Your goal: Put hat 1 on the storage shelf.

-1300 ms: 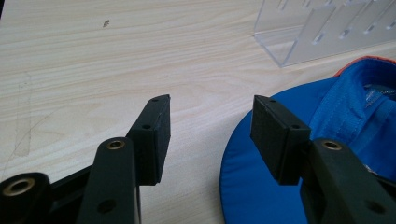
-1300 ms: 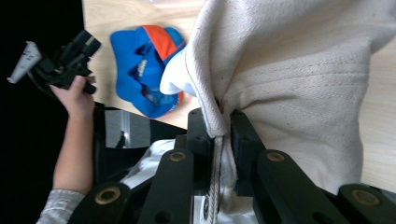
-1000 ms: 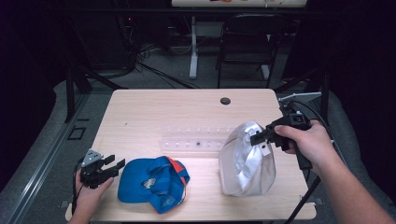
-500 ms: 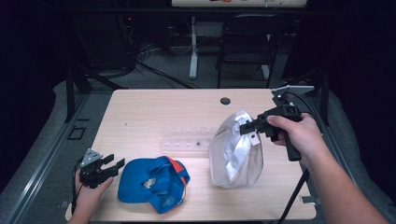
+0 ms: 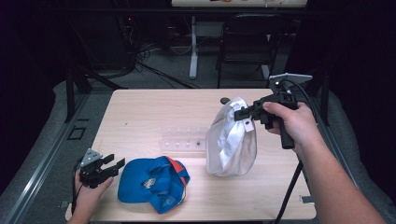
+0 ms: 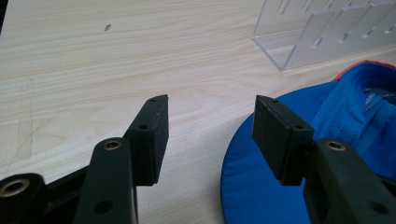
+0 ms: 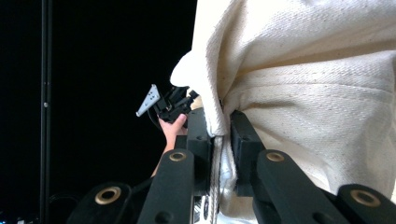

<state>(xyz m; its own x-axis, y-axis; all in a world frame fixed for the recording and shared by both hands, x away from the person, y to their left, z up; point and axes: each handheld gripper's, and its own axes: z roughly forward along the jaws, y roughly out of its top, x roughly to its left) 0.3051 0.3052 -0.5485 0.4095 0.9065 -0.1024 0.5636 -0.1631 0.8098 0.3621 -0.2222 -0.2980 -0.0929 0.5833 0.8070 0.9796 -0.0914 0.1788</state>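
A white cap (image 5: 232,140) hangs above the right half of the table, lifted by its edge. My right gripper (image 5: 243,115) is shut on that edge; in the right gripper view the cream cloth (image 7: 299,84) is pinched between the two jaws of the right gripper (image 7: 219,135). A blue cap with an orange patch (image 5: 154,183) lies upside down near the table's front left. My left gripper (image 5: 114,167) rests just left of it, open, with nothing between its jaws. In the left gripper view the left gripper (image 6: 210,126) stands over bare wood, and the blue brim (image 6: 261,186) lies under the right jaw.
A clear plastic rack with slots (image 5: 184,142) lies at the table's (image 5: 154,112) middle, also seen as a clear rack (image 6: 327,32) beyond the left gripper. A small dark disc (image 5: 224,100) sits near the far edge. A chair (image 5: 247,51) and cables stand behind the table.
My right gripper has risen and moved left and away with the white cap, which now hangs higher off the table. The left gripper and the blue cap have stayed put.
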